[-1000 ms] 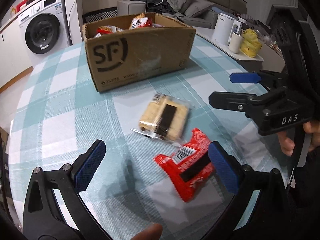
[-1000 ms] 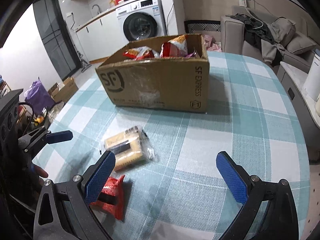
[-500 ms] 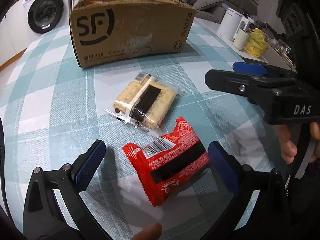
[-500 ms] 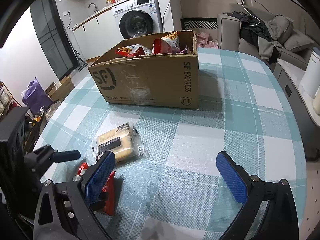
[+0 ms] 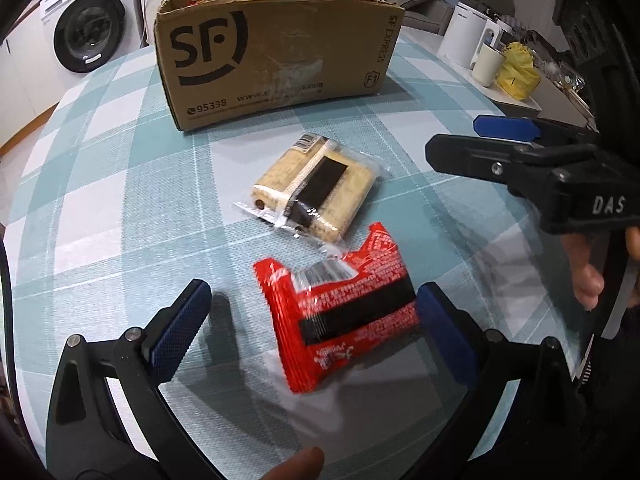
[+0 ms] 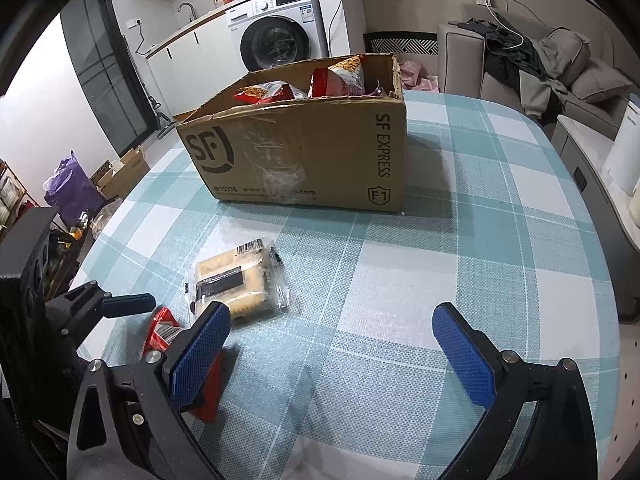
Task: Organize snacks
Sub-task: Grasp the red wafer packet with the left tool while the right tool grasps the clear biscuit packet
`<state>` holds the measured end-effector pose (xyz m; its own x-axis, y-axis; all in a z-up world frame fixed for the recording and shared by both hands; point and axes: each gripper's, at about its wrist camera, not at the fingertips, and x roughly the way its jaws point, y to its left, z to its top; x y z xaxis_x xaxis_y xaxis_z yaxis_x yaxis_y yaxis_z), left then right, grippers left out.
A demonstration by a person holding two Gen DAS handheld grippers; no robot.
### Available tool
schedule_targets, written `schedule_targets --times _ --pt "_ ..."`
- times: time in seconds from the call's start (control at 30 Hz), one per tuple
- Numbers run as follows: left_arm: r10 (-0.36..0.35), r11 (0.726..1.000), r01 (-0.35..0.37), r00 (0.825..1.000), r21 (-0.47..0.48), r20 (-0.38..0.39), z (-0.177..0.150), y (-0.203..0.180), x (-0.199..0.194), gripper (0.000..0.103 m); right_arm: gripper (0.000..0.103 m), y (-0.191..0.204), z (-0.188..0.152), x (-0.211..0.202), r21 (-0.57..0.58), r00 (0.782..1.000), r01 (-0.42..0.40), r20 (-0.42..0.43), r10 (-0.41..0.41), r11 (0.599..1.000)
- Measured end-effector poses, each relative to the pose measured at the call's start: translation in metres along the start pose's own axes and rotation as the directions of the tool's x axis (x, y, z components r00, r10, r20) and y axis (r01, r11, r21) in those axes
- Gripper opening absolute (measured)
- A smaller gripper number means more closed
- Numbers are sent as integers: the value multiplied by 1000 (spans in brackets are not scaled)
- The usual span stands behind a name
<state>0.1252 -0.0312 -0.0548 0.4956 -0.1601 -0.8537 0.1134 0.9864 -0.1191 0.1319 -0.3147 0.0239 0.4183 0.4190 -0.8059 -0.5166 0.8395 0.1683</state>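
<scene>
A red snack packet lies on the checked tablecloth between the fingers of my open left gripper, close to its right pad. Just beyond it rests a clear packet of beige biscuits. The SF cardboard box stands further back with snack bags inside. My right gripper is open over bare cloth, with the biscuit packet ahead to its left. Its left finger hides part of the red packet. In the left wrist view the right gripper hovers at the right.
A washing machine stands behind the table. A side counter to the right holds a white kettle, a mug and a yellow bag. A sofa with clothes is at the back right.
My left gripper has moved forward and down, so the red packet now sits between its fingers. The right gripper has shifted only slightly and stays open.
</scene>
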Motion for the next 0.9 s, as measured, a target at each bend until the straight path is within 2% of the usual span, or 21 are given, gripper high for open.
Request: schedule_targets --times 0.37,0.53,0.73,0.9 --pt "3 1000 -3 1000 -15 8 -16 26 -5 102 103 40 -4 28 -51 999 -25 -35 23 998" --pt "7 1000 -7 1000 2 8 -13 24 -3 102 103 52 -3 39 -90 999 -6 -52 2 996" --pt "38 998 -39 999 40 5 -11 18 2 102 103 63 -1 54 -131 994 -50 -103 36 990" --pt "32 998 -33 999 54 7 -9 18 3 101 102 70 5 68 -148 994 -35 -109 19 988"
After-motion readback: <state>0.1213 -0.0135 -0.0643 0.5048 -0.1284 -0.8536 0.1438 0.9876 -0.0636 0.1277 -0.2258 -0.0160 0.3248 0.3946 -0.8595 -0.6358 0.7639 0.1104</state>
